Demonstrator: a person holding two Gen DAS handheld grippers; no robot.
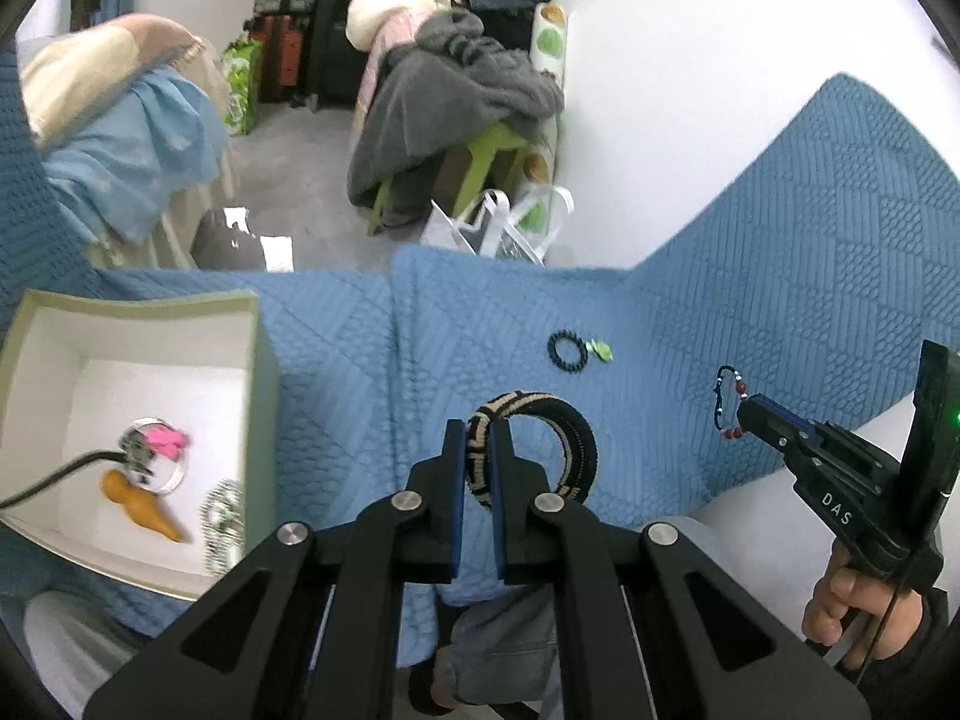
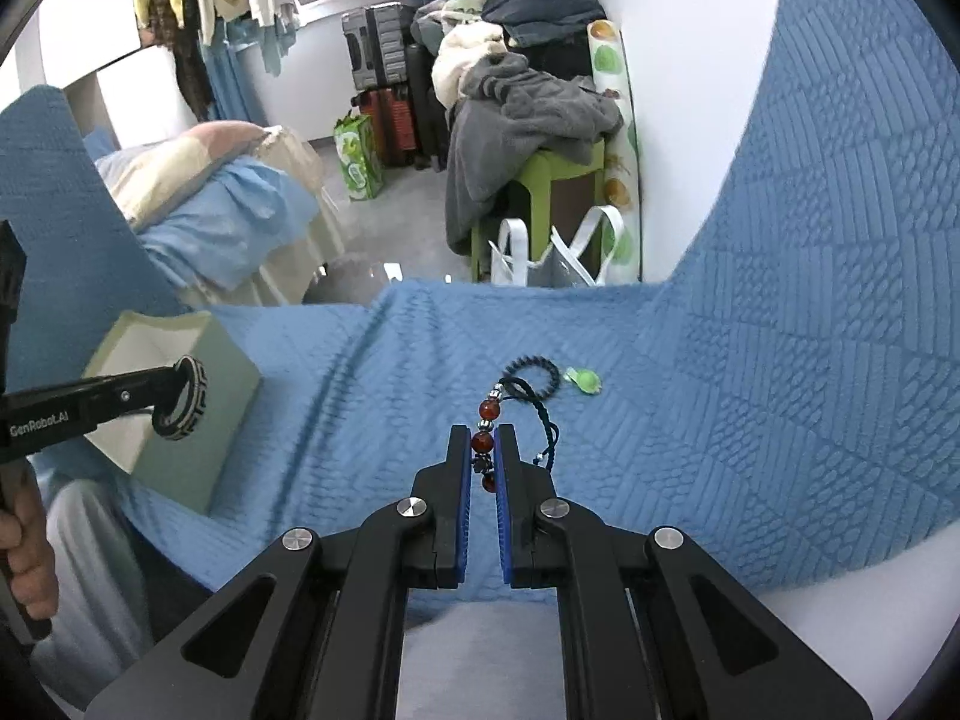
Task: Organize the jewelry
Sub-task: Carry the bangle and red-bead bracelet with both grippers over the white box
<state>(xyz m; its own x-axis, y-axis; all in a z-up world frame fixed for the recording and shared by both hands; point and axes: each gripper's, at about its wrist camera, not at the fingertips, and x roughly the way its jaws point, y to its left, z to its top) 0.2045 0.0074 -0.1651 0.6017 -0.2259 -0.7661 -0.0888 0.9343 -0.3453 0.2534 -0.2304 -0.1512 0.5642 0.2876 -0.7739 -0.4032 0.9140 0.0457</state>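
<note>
Both tools are loaded at once. The left gripper (image 1: 478,450), low at the centre of its own view, is clamped on the rim of a black-and-cream woven bangle (image 1: 540,450), apparently carrying it toward the pale open box (image 1: 258,360) at the lower left. The right gripper (image 2: 482,456), likewise at centre bottom of its own frame, pinches a red-bead cord bracelet (image 2: 487,420) between its blue pads, the dark cord trailing up and to the right of the tips; it looks lifted clear of the blue quilted cover (image 2: 750,420), though the angle leaves that uncertain.

Just above the frame's centre a small black bead bracelet (image 2: 534,372) and a green charm (image 2: 583,381) lie close together on the cover, not yet collected.

Only the left wrist view looks into the box: a silver ring with a pink piece (image 1: 157,450), an orange pendant (image 1: 141,504) and a beaded silver item (image 1: 221,522) already rest inside. The right wrist view shows only the box's outer walls, but catches the bangle side-on, in front of its near corner.
</note>
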